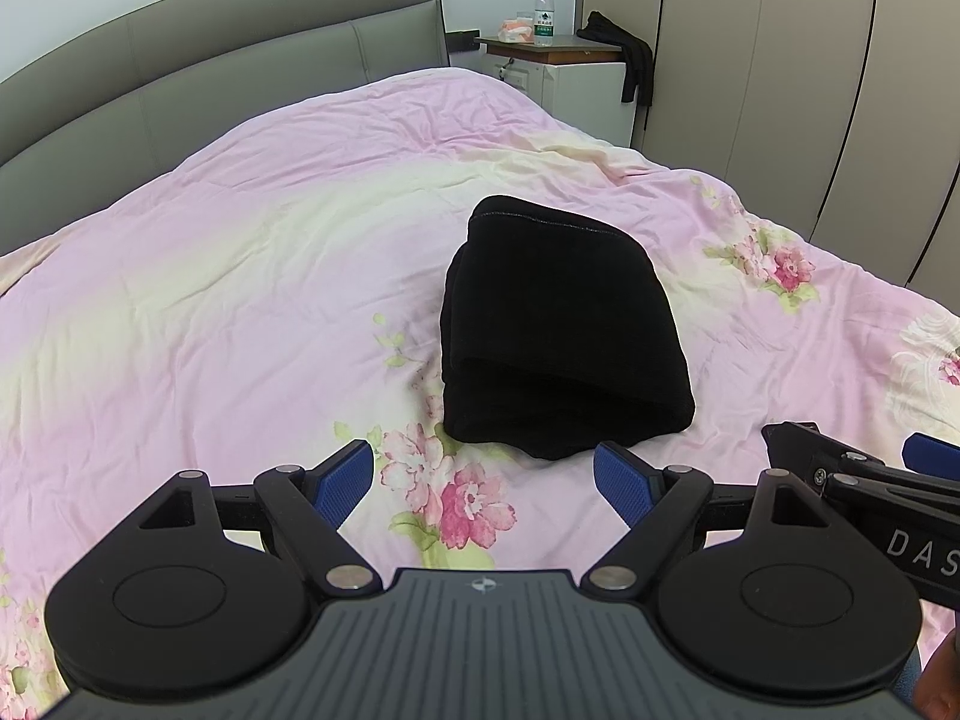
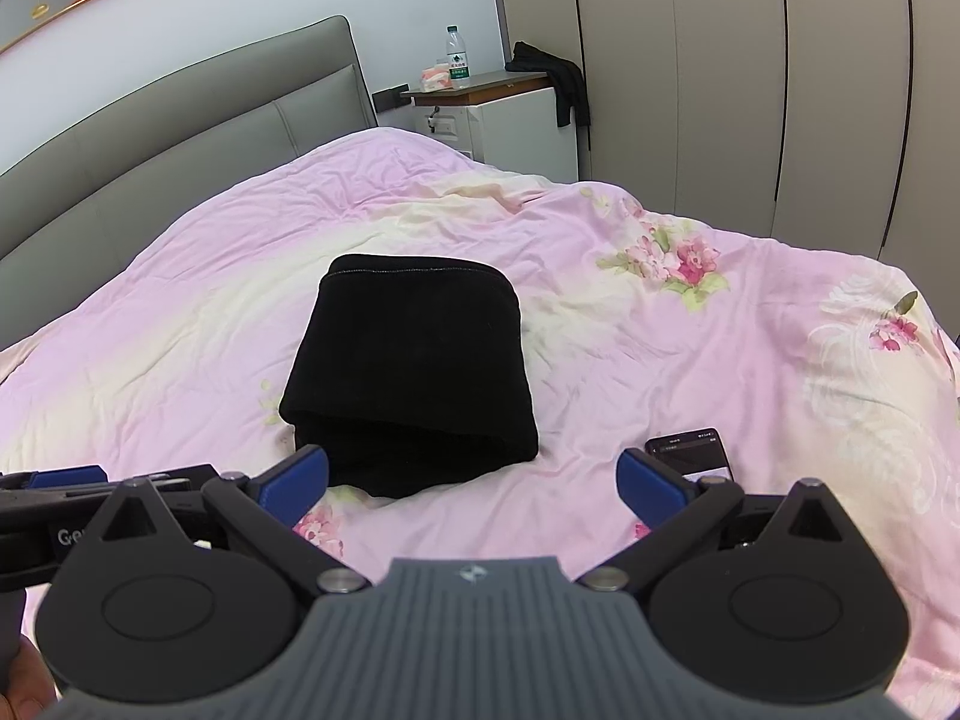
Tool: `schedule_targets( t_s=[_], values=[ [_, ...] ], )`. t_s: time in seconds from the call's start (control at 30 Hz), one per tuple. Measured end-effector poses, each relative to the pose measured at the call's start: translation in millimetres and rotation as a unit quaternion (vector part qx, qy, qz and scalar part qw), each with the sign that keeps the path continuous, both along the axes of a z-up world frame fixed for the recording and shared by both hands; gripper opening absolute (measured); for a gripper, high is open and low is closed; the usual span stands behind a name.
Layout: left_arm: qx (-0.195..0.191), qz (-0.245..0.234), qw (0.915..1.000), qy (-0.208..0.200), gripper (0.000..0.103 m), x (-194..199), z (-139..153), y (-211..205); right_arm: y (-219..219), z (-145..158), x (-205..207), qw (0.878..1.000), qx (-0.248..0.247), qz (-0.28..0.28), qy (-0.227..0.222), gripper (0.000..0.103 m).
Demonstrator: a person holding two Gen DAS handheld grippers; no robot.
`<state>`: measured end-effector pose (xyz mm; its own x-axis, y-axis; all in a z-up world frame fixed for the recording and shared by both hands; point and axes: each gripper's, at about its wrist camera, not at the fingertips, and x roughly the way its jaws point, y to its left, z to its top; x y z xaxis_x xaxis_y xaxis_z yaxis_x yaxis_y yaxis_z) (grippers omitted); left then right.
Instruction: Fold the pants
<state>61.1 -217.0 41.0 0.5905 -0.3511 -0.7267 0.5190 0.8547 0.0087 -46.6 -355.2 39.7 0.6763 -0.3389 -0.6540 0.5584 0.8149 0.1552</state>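
Black pants (image 1: 558, 330) lie folded into a thick compact bundle on the pink floral bedspread (image 1: 210, 300). They also show in the right wrist view (image 2: 414, 372). My left gripper (image 1: 483, 480) is open and empty, just short of the bundle's near edge. My right gripper (image 2: 474, 480) is open and empty, also just short of the bundle, its left fingertip (image 2: 300, 477) close to the near edge. The right gripper shows at the right edge of the left wrist view (image 1: 870, 468).
A phone (image 2: 690, 450) lies on the bedspread right of the pants. A grey headboard (image 1: 210, 60) stands behind the bed. A nightstand (image 1: 558, 72) holds a water bottle (image 1: 543, 15) and a dark garment (image 1: 624, 54). Wardrobe doors (image 1: 810, 90) stand at the right.
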Motion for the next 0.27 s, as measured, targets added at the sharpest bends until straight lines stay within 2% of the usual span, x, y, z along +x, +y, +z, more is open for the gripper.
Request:
schedule_targets(
  t_s=[0.27],
  values=[
    [-0.003, -0.001, 1.0000, -0.003, 0.098, -2.8, -0.6, 1.3, -0.2, -0.1, -2.7, 1.000, 0.000, -0.003, 0.001, 0.098]
  ],
)
